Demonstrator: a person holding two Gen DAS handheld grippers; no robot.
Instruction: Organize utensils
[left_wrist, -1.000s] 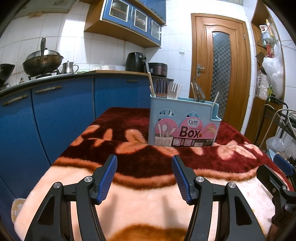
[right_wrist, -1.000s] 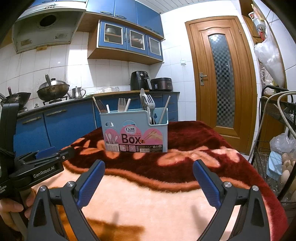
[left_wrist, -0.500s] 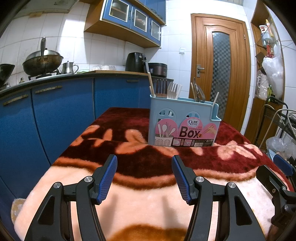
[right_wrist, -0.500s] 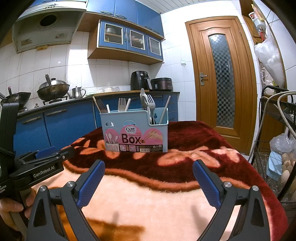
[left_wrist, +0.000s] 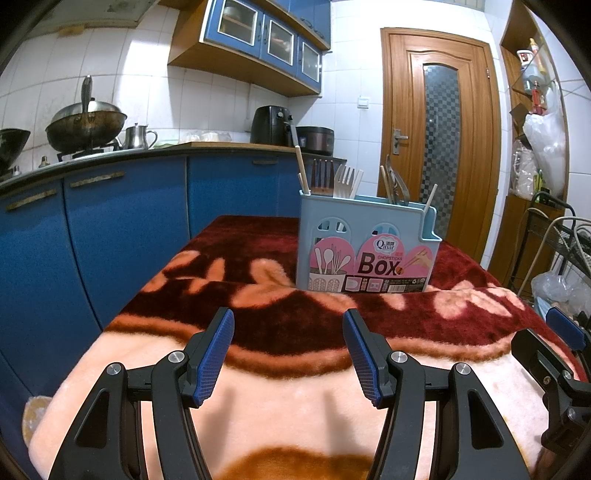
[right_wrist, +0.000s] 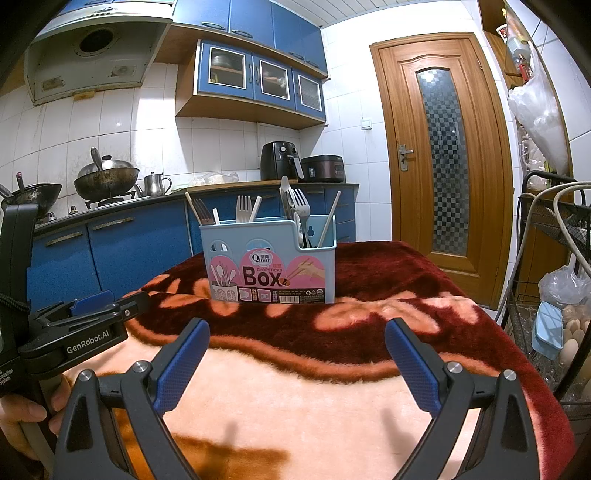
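The blanket-covered table (right_wrist: 295, 406) lies bare in front of the utensil box (right_wrist: 271, 273), giving open passage there. Blue cabinets (left_wrist: 110, 240) stand close left of the box; a wire rack (right_wrist: 546, 295) crowds its right.

Utensil box (left_wrist: 365, 243) on blanket (left_wrist: 280, 417), forks (right_wrist: 243, 208) upright inside, kitchen counter (left_wrist: 147, 153) behind.

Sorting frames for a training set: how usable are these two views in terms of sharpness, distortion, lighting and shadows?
Left wrist view: sharp; fisheye bows the blue cabinets, dark vignette at the corners, even indoor light. Right wrist view: equally sharp; the door frame curves, glare on the wall tiles, and soft finger shadows fall on the blanket; the label on the utensil box stays readable.
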